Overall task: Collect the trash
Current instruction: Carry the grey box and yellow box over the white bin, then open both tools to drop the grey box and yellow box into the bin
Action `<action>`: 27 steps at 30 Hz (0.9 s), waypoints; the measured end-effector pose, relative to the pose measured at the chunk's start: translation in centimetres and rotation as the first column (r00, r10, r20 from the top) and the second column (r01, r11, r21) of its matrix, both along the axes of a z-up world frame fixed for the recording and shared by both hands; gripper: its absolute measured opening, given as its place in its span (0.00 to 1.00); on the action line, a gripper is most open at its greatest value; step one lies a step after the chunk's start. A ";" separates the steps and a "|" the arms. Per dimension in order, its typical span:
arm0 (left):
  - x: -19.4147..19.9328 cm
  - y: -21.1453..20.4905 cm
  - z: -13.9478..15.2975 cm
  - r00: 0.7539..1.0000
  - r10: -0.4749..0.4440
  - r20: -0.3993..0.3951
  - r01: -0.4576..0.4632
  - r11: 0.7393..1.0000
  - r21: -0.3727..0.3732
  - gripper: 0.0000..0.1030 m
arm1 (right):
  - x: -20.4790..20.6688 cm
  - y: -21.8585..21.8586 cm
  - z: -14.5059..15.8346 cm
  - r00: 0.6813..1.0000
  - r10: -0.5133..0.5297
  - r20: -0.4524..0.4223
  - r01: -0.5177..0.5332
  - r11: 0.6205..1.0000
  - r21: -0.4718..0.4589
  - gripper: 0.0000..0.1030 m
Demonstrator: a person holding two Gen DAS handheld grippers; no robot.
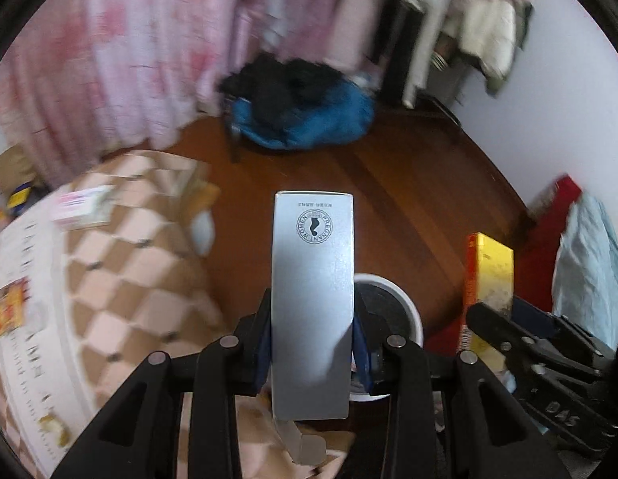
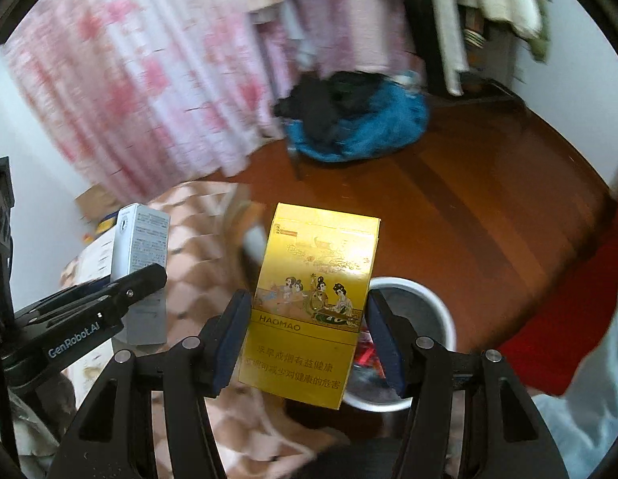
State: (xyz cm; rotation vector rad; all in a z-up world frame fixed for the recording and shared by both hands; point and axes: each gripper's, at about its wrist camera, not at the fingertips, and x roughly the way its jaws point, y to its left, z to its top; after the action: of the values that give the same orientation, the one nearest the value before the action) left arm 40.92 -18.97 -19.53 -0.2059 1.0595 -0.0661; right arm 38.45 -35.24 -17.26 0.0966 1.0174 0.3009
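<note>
Cardboard on both sides: left hand-held gripper (image 1: 313, 343) is clamped on a tall silver-grey carton (image 1: 313, 299), right hand-held gripper (image 2: 309, 339) on a yellow HAOMAO cigarette pack (image 2: 313, 303), both above the white round bin (image 2: 420, 291). Likely light, empty, crushable; grip the narrow sides gently. Right view shows red wrappers in the bin; left view shows the carton's open bottom flap.

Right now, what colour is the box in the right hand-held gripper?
Golden yellow box, clearest in the right wrist view.
</note>
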 end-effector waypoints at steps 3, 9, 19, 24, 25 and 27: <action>2.0 -2.8 -2.5 0.997 -0.061 -0.042 0.060 0.998 -0.006 0.29 | 1.7 -3.5 -3.0 0.997 -0.065 -0.050 0.065 0.998 -0.018 0.59; 4.8 -6.6 -8.1 0.978 -0.145 -0.152 0.145 0.989 -0.010 0.30 | 4.1 -8.5 -11.3 0.969 -0.155 -0.193 0.151 0.988 -0.035 0.59; 6.3 -8.4 -12.6 0.956 -0.160 -0.247 0.153 0.987 -0.047 0.62 | 6.2 -11.8 -19.3 0.924 -0.210 -0.319 0.210 0.977 -0.036 0.60; 6.4 -7.4 -12.2 0.962 -0.118 -0.248 0.115 0.993 -0.026 0.92 | 6.4 -11.9 -20.5 0.911 -0.230 -0.341 0.223 0.973 -0.060 0.93; 6.2 -7.1 -12.0 0.963 -0.109 -0.247 0.108 0.994 -0.016 0.92 | 6.4 -12.0 -20.5 0.911 -0.233 -0.340 0.224 0.972 -0.066 0.94; 5.9 -6.7 -11.7 0.965 -0.094 -0.246 0.097 0.995 0.001 0.93 | 6.3 -12.1 -20.4 0.907 -0.245 -0.342 0.228 0.970 -0.089 0.96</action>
State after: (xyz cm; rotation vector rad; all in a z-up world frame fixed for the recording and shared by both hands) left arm 46.84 -25.69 -31.28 -0.1538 1.3170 -0.1234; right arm 44.74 -47.39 -37.66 0.2355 1.3531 0.0348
